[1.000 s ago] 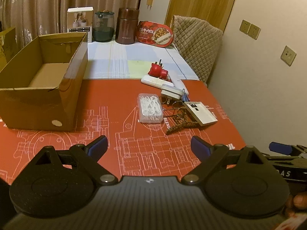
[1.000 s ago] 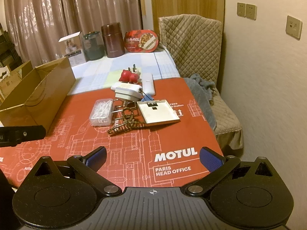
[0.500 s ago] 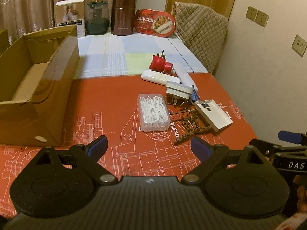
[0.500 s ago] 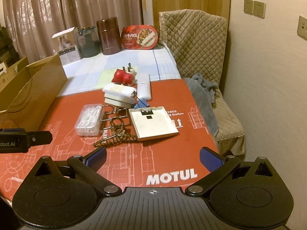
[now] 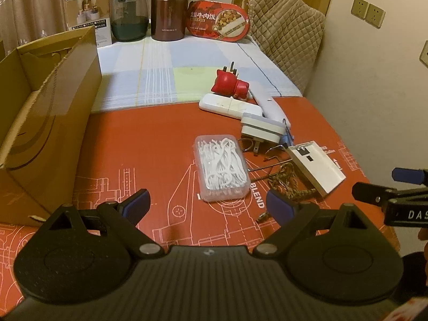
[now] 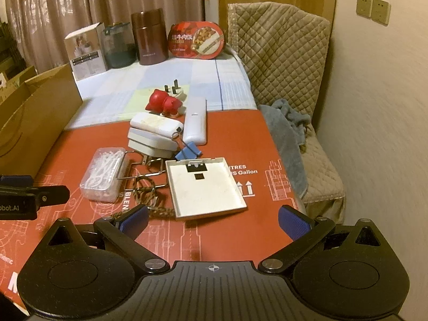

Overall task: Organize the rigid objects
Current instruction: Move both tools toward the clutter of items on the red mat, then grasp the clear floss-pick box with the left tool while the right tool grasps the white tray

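Note:
A heap of small objects lies on the red mat (image 5: pixel 149 144): a clear box of white floss picks (image 5: pixel 220 167) (image 6: pixel 104 174), a white shallow tray (image 6: pixel 204 186) (image 5: pixel 315 167), a white plug adapter (image 5: pixel 262 129) (image 6: pixel 151 141), a red plug (image 5: pixel 230 84) (image 6: pixel 163 103), a white remote (image 6: pixel 195 125), a blue binder clip (image 6: pixel 188 152) and a braided cord (image 6: pixel 149 200). My left gripper (image 5: pixel 207 206) hovers open just short of the floss box. Open too, my right gripper (image 6: pixel 212 220) hangs just short of the tray. Nothing sits between either pair of fingers.
An open cardboard box (image 5: pixel 45 112) stands at the left. At the table's far end are a white carton (image 5: pixel 89 16), a dark glass jar (image 5: pixel 129 17), a brown flask (image 5: pixel 168 10) and a red food pack (image 5: pixel 218 21). A quilted chair (image 6: pixel 283 61) holds a grey cloth (image 6: pixel 289 131).
Both grippers have moved forward and lower toward the heap, which now looks larger and nearer. Neither pair of jaws has changed its width.

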### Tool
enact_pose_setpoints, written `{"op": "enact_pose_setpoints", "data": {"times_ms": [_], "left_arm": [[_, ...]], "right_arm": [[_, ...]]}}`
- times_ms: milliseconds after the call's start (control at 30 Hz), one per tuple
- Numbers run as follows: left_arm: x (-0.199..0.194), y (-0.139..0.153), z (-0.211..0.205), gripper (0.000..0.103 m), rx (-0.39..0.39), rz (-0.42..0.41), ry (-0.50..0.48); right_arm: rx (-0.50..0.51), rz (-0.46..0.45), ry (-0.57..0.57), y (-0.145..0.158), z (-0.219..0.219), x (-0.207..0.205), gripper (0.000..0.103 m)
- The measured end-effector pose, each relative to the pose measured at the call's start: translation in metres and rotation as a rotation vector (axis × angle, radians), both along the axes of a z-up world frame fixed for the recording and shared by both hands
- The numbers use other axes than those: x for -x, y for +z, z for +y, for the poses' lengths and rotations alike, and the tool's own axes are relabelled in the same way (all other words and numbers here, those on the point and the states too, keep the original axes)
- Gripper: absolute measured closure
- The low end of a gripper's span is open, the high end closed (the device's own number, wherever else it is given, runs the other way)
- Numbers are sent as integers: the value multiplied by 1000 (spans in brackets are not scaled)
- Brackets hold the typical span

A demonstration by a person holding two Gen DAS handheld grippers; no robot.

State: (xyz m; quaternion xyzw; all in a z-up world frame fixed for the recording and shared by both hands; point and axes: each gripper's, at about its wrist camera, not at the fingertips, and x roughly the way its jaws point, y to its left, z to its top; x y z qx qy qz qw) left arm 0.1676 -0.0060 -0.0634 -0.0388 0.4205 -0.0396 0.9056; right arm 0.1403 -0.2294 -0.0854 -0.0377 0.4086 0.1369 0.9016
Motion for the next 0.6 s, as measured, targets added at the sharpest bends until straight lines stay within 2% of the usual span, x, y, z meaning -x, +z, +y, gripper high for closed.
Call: {"op": "enact_pose_setpoints", "data": {"times_ms": [400, 600], "left_arm": [[-28, -21, -5, 12, 5, 21, -17], [-36, -30, -2, 12, 59, -6, -31]], "right_arm": [[0, 56, 62, -18, -6, -42, 2], [-21, 95, 109, -29, -8, -60, 2]]}}
